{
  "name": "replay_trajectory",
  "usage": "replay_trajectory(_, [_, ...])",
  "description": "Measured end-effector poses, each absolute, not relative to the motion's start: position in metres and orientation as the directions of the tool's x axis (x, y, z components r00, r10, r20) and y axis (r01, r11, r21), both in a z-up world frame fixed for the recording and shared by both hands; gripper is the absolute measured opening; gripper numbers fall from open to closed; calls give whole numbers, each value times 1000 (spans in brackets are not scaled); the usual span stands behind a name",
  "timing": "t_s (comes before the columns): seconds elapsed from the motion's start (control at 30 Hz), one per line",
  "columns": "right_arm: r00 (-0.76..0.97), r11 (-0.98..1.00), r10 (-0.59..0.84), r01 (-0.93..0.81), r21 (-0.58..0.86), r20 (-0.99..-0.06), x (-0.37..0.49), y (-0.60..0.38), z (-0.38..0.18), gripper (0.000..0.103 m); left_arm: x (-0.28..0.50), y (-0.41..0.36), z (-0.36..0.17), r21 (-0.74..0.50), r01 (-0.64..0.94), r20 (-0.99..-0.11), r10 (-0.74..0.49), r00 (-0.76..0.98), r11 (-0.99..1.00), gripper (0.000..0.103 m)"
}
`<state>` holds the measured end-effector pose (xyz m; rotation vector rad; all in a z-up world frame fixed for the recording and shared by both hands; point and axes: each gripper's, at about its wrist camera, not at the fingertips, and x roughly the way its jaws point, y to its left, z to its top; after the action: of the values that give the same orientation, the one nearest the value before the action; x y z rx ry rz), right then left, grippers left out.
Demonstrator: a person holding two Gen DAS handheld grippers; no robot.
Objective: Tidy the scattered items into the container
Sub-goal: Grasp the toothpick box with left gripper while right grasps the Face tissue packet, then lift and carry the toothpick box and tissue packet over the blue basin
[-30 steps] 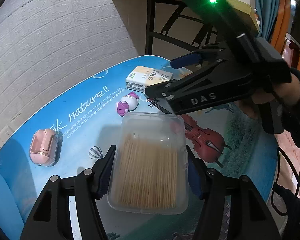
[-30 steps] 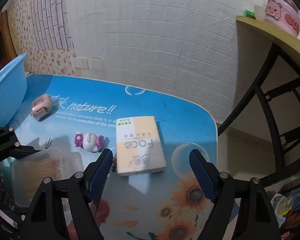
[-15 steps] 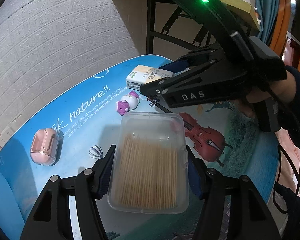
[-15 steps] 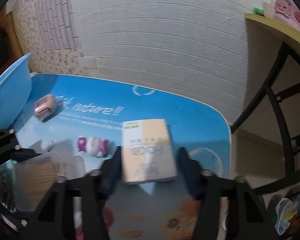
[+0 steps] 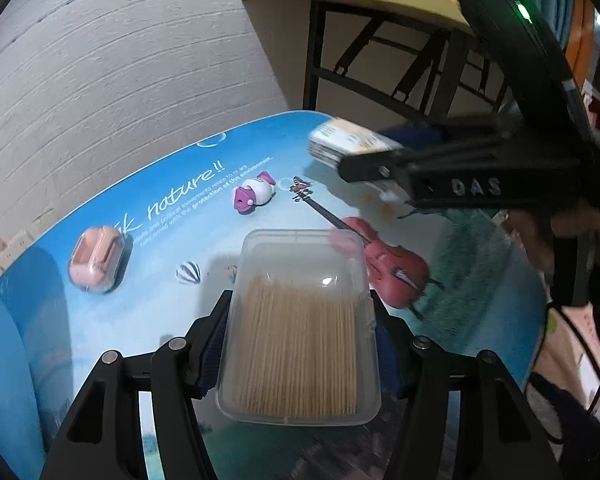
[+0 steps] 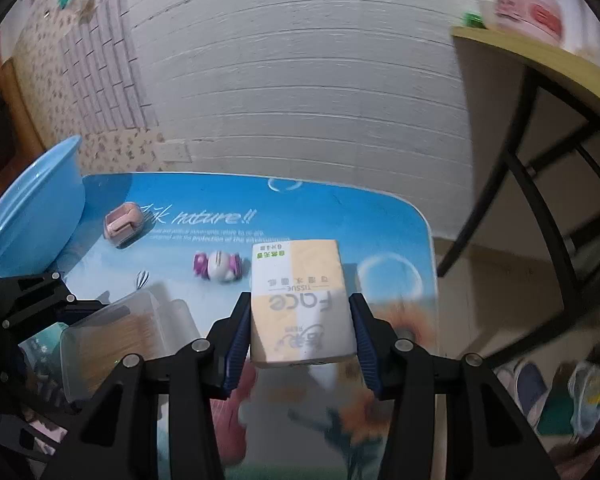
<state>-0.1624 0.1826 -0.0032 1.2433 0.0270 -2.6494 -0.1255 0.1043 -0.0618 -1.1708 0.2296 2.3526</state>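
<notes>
My left gripper [image 5: 300, 344] is shut on a clear plastic box of toothpicks [image 5: 300, 332], held above the blue table. My right gripper [image 6: 300, 332] is shut on a yellow and white tissue pack [image 6: 300, 300], lifted off the table; in the left wrist view that tissue pack [image 5: 348, 144] shows blurred in the right gripper [image 5: 380, 160] at upper right. A pink earbud case [image 5: 96, 264] and a purple and white toy [image 5: 254, 196] lie on the table. The blue basin [image 6: 36, 208] stands at the table's left end in the right wrist view.
The printed blue table [image 6: 340, 208] stands against a white brick wall. A yellow shelf on a black frame [image 6: 540, 60] stands to the right, with a pink jar on top. A person's hand and a cable [image 5: 580, 264] are at the right edge.
My right gripper closed on the tissue pack and lifted it off the table. The left gripper kept its hold on the toothpick box and barely moved.
</notes>
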Motion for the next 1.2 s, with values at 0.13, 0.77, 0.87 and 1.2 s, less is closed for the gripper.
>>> replay_trajectory(0.13, [-625,-984,-179,125,130,-759,-136,191,-4,48,-115,97,-55,-83,-473,-766,360,-533,-877,60])
replay_trajectory(0.77, [-649,-991,-118,26,133,-752,-71,170,12,48,-60,67,-32,-88,-374,-710,322,-626,-923,60])
replay_trajectory(0.87, [-651,-989,-131,37,141,-747,-66,163,17,48,-53,63,-29,-92,-372,-705,325,-631,-924,60])
replay_trajectory(1.2, [-666,-990,-130,43,135,-734,-60,147,32,48,-42,53,-13,-107,-362,-663,338,-668,-926,59])
